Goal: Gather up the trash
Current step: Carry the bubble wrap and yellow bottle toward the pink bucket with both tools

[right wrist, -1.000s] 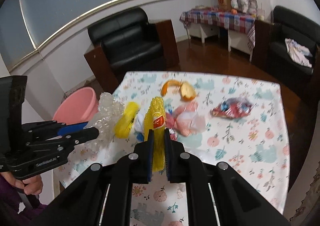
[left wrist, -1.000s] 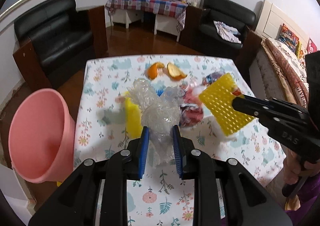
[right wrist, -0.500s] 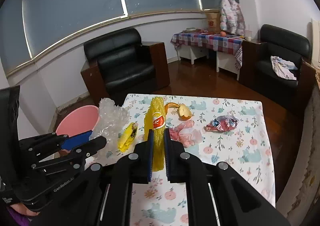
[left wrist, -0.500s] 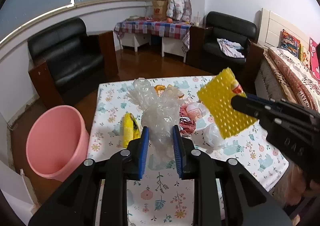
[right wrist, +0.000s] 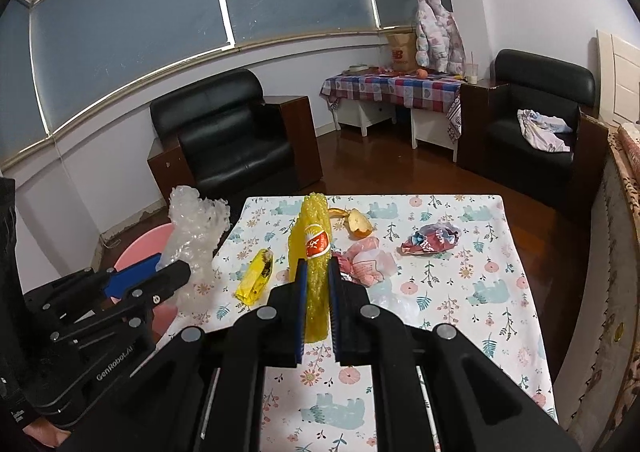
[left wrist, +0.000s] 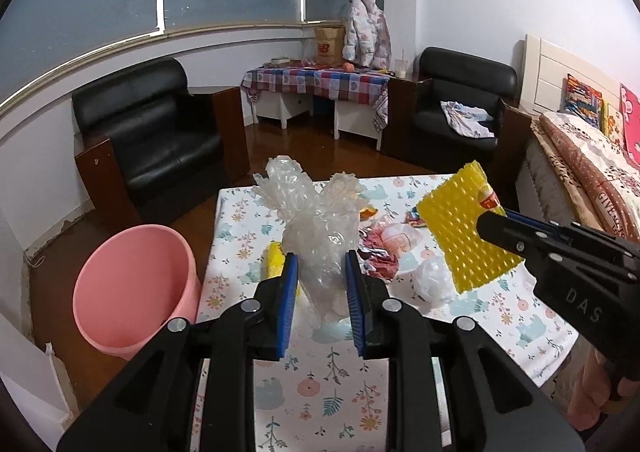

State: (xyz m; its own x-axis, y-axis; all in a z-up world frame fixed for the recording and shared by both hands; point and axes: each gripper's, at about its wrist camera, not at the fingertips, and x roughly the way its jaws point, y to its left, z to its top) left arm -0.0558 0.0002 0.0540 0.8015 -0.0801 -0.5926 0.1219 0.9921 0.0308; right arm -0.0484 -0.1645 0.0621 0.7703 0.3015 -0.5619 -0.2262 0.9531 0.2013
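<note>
1. Left wrist view: the left gripper (left wrist: 318,284) is clenched on a wad of clear bubble wrap (left wrist: 316,220), held up above the floral surface (left wrist: 328,380).
2. Only this view shows the pink bucket (left wrist: 136,284) whole, standing on the floor just beside the surface's left edge; the right wrist view shows just a sliver of it behind the other tool.
3. Only this view shows a crumpled white wad (left wrist: 434,282) lying on the surface, and the bed (left wrist: 592,180) at the far right.
4. Right wrist view: the right gripper (right wrist: 316,304) is clenched on a yellow foam net (right wrist: 314,248) with a red label, lifted off the surface.
5. This view alone shows the orange peel (right wrist: 354,220) clearly, and a red-and-blue wrapper (right wrist: 430,240) lying apart from the other litter; in the left wrist view both are largely hidden behind the held pieces.
6. Count of trash: two pieces held, one in each gripper. On the surface I count five: one yellow wrapper (right wrist: 256,280), one pink plastic bag (right wrist: 366,262), one orange peel, one red-and-blue wrapper, one white wad.
7. One bucket; two black armchairs (right wrist: 236,140) stand beyond the surface.
</note>
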